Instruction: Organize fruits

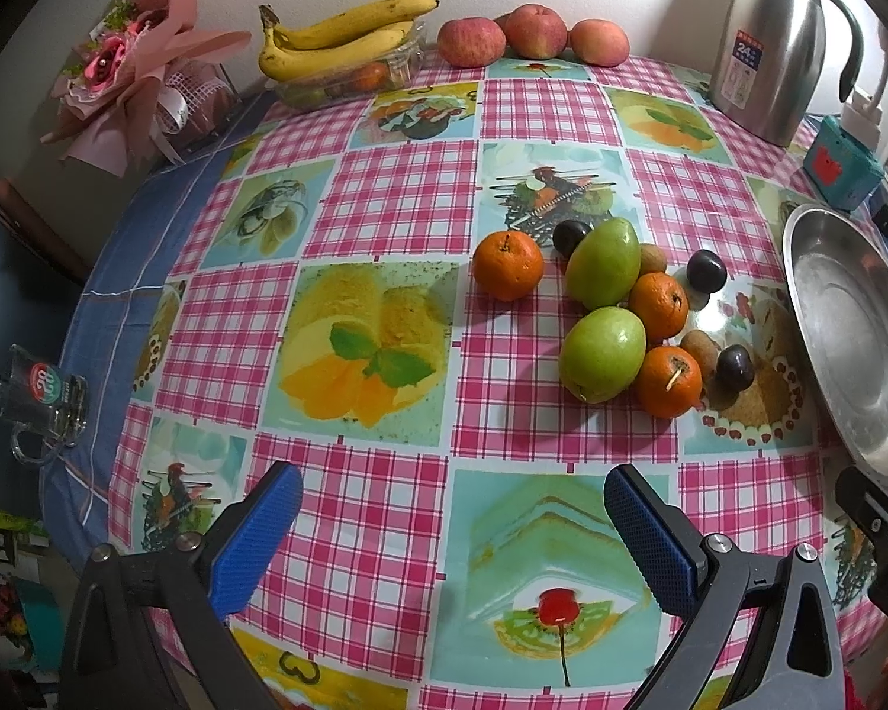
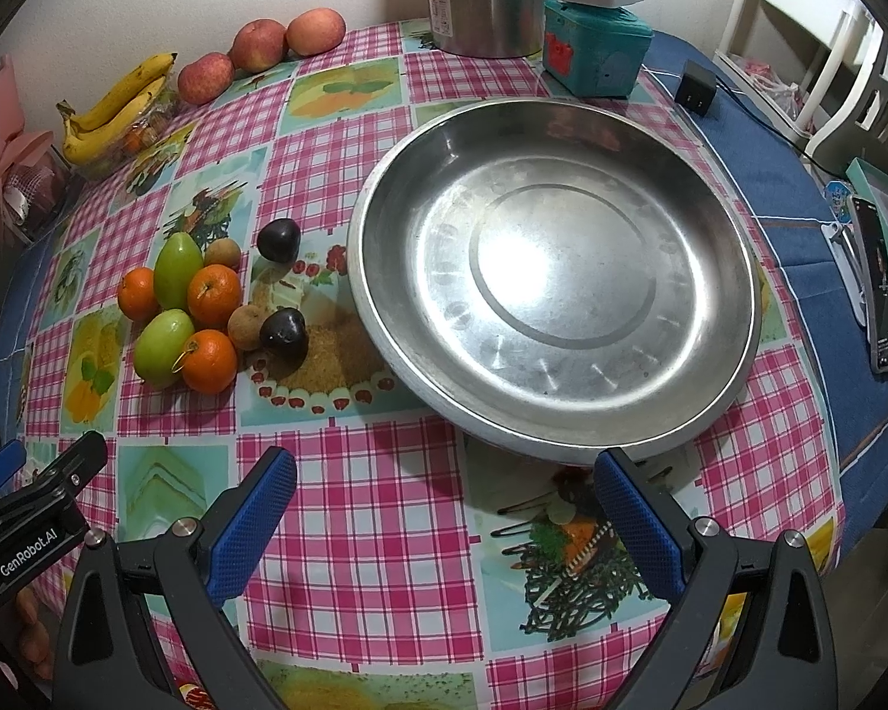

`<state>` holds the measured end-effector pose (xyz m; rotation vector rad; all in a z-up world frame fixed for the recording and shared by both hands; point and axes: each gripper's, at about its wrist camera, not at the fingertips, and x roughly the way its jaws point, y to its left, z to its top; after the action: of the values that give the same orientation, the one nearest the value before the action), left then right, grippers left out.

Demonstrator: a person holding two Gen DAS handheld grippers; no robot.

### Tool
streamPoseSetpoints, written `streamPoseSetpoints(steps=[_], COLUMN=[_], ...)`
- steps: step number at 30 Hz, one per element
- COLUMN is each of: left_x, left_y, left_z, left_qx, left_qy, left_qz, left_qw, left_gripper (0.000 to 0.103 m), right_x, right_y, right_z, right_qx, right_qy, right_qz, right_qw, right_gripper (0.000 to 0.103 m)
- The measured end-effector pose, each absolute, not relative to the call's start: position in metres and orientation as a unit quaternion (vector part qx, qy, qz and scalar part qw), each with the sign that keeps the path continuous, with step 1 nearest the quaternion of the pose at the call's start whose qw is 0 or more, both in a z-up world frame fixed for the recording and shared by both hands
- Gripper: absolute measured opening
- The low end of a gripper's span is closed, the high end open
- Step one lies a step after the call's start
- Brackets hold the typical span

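The jaws of both the left gripper (image 1: 451, 523) and the right gripper (image 2: 444, 512) stood wide and held nothing, low over the checked surface (image 1: 385, 509). Ahead of the left jaws and a little to their right lay a cluster of fruit, with oranges (image 1: 667, 381), green fruits (image 1: 601, 352) and dark plums (image 1: 734, 365) touching or just beside one another, while the steel dish (image 2: 556, 272) sat bare just beyond the right jaws. Farther off, by the wall, were the bananas (image 1: 343, 32) and apples (image 1: 536, 31).
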<state>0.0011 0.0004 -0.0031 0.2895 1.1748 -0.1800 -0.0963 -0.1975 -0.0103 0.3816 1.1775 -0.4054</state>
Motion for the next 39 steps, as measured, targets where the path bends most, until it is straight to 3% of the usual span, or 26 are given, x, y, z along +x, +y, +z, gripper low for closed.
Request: streamPoseSetpoints(steps=[16,39], left_x=[0.045,0.103], left_y=[-0.012,-0.018], left_z=[0.056,0.021], left_qx=[0.080,0.014], left_qy=[0.507,0.536], left_qz=[-0.089,-0.075], left_qw=[0.853,0.841], left_gripper=[0.103,0.103], right_x=[-0.065,0.011], right_y=[-0.200,-0.205], right_z=[0.043,0.003], right_qx=[0.196,0.228], right_qy=[0.504,0.556], right_qz=[-0.193,-0.190], right_qw=[0.819,0.777], right_gripper=[0.100,0.100])
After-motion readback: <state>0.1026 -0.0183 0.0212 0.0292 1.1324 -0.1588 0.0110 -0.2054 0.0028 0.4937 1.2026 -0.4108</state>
